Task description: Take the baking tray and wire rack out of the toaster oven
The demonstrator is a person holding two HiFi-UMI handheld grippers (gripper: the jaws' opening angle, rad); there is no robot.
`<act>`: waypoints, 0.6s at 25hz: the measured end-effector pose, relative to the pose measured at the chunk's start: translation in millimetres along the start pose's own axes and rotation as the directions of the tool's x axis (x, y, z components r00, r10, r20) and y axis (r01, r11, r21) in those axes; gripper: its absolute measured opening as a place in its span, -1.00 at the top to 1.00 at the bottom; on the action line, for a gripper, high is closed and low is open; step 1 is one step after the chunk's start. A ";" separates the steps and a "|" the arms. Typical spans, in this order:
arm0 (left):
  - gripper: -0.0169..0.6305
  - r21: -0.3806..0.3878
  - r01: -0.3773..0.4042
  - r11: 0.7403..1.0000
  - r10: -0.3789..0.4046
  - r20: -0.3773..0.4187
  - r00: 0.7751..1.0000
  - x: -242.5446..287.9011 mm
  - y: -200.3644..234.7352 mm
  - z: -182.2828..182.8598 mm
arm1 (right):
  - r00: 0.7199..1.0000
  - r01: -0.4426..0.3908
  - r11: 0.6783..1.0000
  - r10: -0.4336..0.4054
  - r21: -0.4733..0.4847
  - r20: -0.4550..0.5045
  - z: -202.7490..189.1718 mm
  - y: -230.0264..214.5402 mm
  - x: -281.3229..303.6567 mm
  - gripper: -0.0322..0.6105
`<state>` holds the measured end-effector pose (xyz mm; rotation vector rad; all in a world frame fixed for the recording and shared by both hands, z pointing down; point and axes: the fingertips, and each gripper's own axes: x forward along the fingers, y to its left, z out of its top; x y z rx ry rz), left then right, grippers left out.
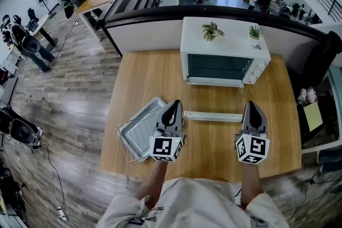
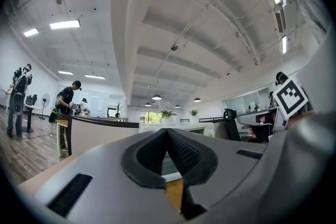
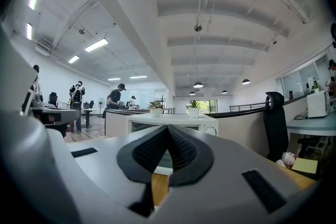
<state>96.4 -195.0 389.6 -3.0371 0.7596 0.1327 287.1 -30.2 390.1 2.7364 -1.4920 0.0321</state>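
Note:
The white toaster oven (image 1: 224,59) stands at the table's far edge, its dark front facing me. A long white bar (image 1: 214,116) lies level in front of it; whether it belongs to the oven's door I cannot tell. The metal baking tray (image 1: 140,128) lies on the table at the left with the wire rack (image 1: 124,142) showing around its edge. My left gripper (image 1: 173,107) is shut and empty, just right of the tray. My right gripper (image 1: 253,108) is shut and empty near the bar's right end. Both point level at the oven (image 3: 181,122).
Two small potted plants (image 1: 212,31) (image 1: 255,32) stand on the oven. A dark partition (image 1: 149,16) runs behind the wooden table (image 1: 144,77). A black chair (image 1: 320,59) and a side shelf (image 1: 312,115) are at the right. People work at desks far left.

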 end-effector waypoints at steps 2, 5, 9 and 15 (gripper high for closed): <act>0.91 0.007 0.001 1.000 -0.001 -0.007 1.000 -1.5 1.9 -0.8 | 1.000 -0.010 1.000 0.010 0.006 -0.002 -1.6 2.6 1.1 0.84; 0.91 0.004 -0.013 1.000 0.013 -0.008 1.000 -4.2 7.4 1.0 | 1.000 -0.026 1.000 0.026 0.000 -0.006 -0.3 6.8 3.9 0.84; 0.91 -0.005 -0.031 0.999 0.031 -0.010 0.999 -7.3 14.1 2.6 | 0.999 -0.031 0.999 0.031 0.006 -0.010 0.4 9.9 5.3 0.84; 0.91 -0.007 -0.040 0.999 0.040 0.001 0.999 -2.6 18.5 0.5 | 0.999 -0.045 0.999 0.045 -0.001 -0.012 -6.3 16.0 12.7 0.84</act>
